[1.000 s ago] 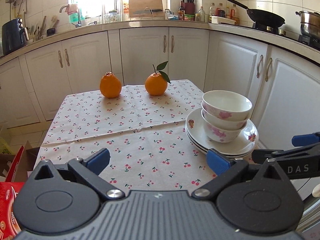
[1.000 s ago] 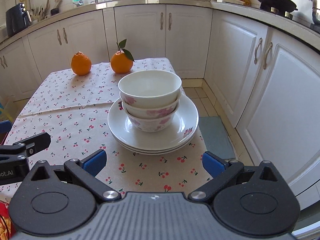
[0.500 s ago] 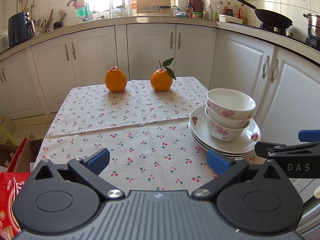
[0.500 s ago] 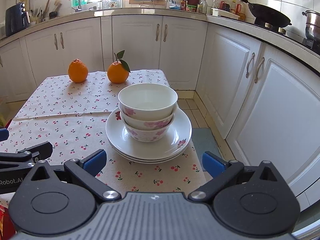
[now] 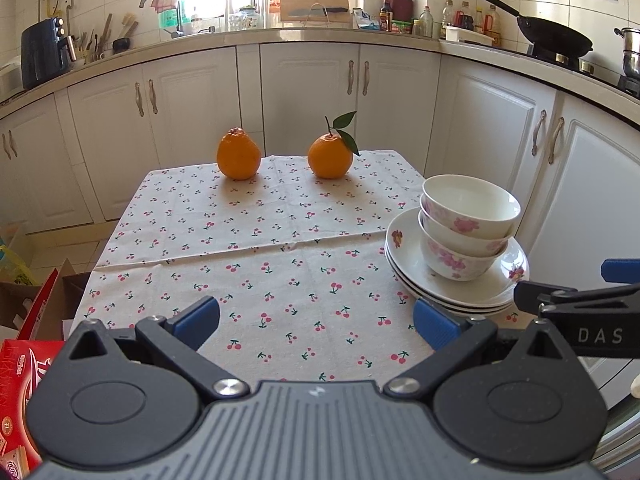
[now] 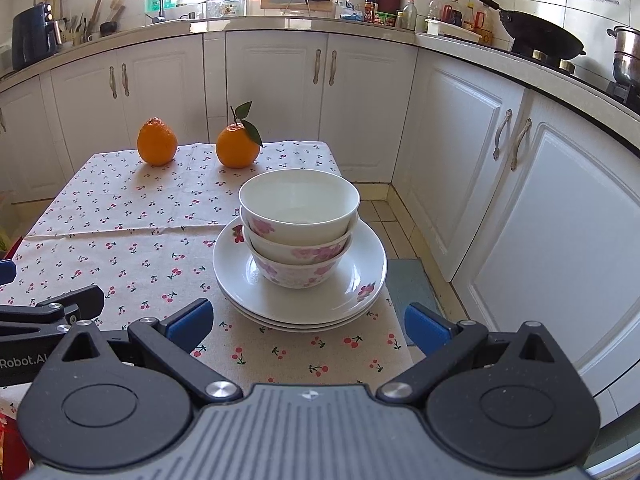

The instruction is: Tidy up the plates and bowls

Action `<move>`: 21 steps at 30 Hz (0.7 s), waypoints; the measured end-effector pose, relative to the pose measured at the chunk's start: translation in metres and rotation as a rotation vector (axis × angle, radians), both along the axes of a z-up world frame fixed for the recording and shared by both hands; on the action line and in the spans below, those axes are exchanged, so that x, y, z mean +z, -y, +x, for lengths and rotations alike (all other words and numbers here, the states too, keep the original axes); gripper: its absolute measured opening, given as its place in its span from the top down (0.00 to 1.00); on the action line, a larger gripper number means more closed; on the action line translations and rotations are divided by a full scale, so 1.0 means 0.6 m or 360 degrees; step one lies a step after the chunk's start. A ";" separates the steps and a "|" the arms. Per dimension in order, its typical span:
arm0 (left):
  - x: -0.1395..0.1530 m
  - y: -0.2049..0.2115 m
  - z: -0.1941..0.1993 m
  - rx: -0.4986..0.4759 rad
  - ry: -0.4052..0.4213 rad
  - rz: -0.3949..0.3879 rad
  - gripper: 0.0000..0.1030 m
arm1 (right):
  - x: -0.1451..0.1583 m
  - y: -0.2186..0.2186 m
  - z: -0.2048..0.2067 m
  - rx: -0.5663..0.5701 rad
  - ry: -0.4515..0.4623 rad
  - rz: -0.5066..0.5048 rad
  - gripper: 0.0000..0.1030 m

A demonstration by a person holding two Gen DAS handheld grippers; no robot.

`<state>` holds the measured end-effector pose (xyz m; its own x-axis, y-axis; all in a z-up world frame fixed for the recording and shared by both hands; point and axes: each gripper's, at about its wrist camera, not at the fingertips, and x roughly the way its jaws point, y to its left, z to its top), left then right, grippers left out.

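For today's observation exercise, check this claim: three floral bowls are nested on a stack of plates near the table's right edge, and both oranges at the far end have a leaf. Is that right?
Not quite. Only the right orange has a leaf; the left orange has none, as the right wrist view shows. The rest holds: three nested bowls sit on the stack of plates near the table's right edge.

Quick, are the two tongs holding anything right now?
Left tongs: open, holding nothing.
Right tongs: open, holding nothing, just short of the stacked bowls.
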<state>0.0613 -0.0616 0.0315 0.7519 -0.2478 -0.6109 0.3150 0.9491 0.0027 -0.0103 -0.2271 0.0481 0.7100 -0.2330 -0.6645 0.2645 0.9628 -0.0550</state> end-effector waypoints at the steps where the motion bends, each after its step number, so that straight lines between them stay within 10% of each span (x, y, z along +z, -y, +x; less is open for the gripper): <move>1: 0.000 0.000 0.000 0.0001 0.0002 0.0001 0.01 | 0.000 0.001 0.000 0.0000 0.0000 0.0000 0.00; 21: -0.001 -0.002 0.003 0.0002 -0.0022 -0.0008 0.01 | -0.001 0.000 0.003 0.0000 0.0005 -0.0023 0.00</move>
<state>0.0634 -0.0606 0.0308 0.7437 -0.2500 -0.6200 0.3139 0.9494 -0.0063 -0.0083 -0.2273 0.0473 0.7119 -0.2424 -0.6591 0.2646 0.9620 -0.0680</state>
